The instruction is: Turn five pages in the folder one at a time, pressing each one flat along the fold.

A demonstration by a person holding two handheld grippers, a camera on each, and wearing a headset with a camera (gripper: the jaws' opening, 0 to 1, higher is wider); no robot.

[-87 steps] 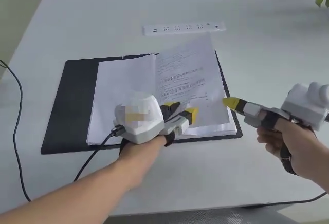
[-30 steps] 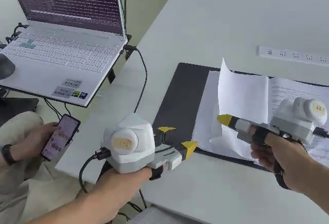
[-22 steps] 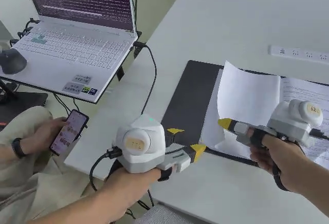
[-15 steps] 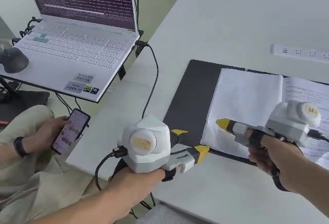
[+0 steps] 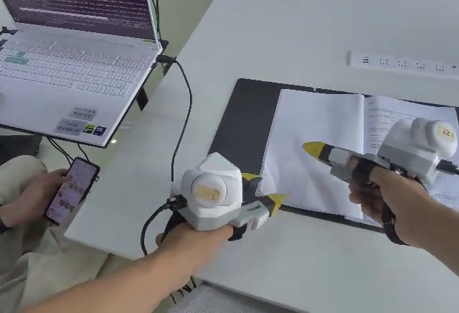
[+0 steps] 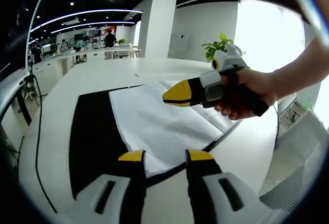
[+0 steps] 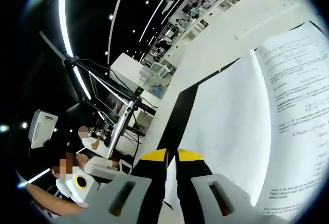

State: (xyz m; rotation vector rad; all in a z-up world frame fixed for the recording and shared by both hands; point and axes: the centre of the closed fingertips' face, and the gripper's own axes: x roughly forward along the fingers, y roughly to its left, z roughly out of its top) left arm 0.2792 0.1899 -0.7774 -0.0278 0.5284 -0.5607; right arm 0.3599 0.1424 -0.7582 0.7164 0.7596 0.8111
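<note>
The black folder (image 5: 240, 123) lies open on the white table. A blank white page (image 5: 315, 148) lies flat on its left half, and a printed page (image 5: 409, 115) is on the right. My right gripper (image 5: 313, 148) hovers just over the blank page, shut with nothing between its tips; in its own view the gripper (image 7: 171, 156) points along the blank page (image 7: 226, 126) beside the printed page (image 7: 303, 90). My left gripper (image 5: 264, 189) is open at the folder's near left corner. In the left gripper view, that gripper (image 6: 165, 156) faces the black cover (image 6: 92, 131), the page (image 6: 154, 121) and the right gripper (image 6: 177, 93).
A laptop (image 5: 72, 47) stands on a side stand to the left, with a cable (image 5: 179, 112) running across the table edge. A white power strip (image 5: 401, 63) lies beyond the folder. A seated person holds a phone (image 5: 70, 189) at lower left.
The page that stood raised at my right gripper's tip has come down flat on the left stack. My left gripper has closed in on the folder's near left corner. The head camera has shifted.
</note>
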